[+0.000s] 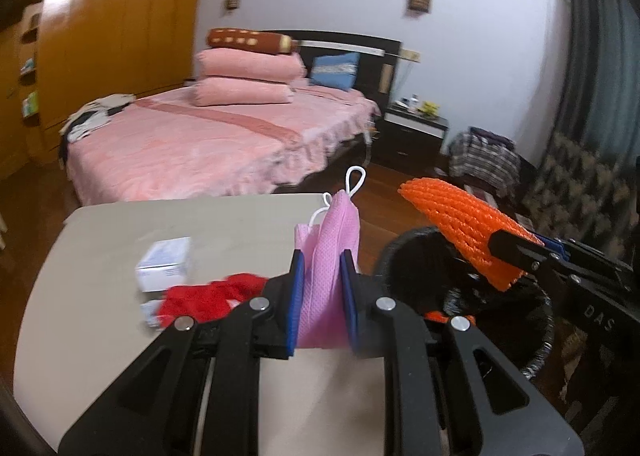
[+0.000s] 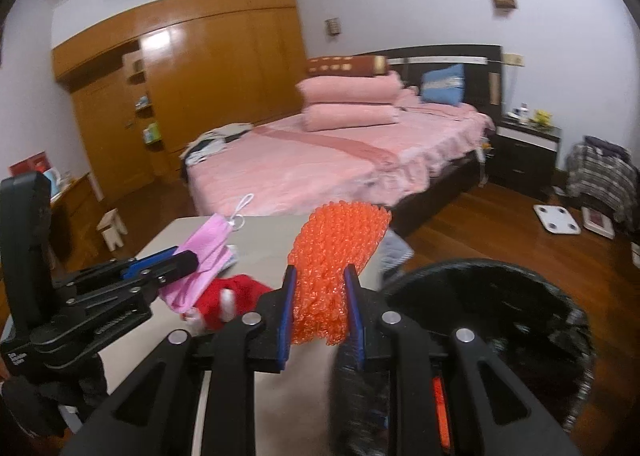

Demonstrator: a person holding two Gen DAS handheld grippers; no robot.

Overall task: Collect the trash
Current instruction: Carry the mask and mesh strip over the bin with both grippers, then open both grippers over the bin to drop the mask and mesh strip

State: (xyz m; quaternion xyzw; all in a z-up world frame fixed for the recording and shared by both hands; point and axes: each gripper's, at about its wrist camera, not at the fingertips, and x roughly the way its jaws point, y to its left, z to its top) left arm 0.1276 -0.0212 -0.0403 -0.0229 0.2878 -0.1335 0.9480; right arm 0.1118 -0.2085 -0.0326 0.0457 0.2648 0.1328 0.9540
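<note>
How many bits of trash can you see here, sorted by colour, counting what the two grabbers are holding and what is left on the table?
Pink: 1, face mask in the left gripper
Orange: 1, foam net sleeve in the right gripper
Red: 1, crumpled wrapper on the table
White: 1, small box on the table
Total: 4

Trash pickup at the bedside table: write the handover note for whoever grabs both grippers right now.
Left gripper: jaws shut on the pink face mask, held above the table.
Right gripper: jaws shut on the orange foam net, raised beside the black bin.
Bin: at the table's right edge, black liner in, something orange already inside.
Done: both pieces lifted off the table.
Left: drop the net, then the mask, into the bin. Still on the table: a red item and a small white box; judge whether those are trash.
</note>
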